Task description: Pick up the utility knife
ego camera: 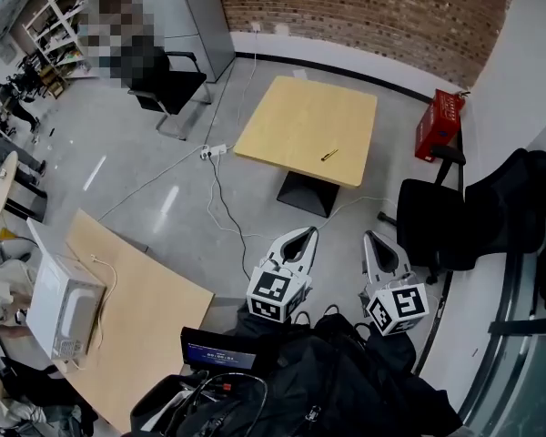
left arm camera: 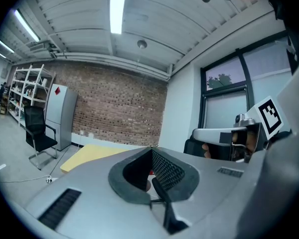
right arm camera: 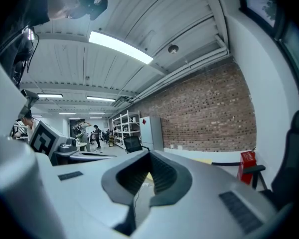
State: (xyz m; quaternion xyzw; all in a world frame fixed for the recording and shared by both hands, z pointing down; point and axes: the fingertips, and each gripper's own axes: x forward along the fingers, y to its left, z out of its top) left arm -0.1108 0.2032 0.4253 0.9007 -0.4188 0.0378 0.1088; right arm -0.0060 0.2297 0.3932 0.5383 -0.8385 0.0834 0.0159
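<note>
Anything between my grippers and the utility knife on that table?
Nothing visible blocks it. The utility knife lies alone on the wooden table, ahead of the left gripper and right gripper. Between them is only floor with a white cable. The black chair stands off to the right.

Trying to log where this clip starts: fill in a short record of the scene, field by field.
target: utility knife, lying flat on the wooden table, towards its right edge
left gripper: jaws together, nothing between them, in the air short of the table
right gripper: jaws together, nothing between them, beside the left one
contact: neither gripper touches the knife
around the table: black chair and red box to its right
task stage: knife not yet picked up
</note>
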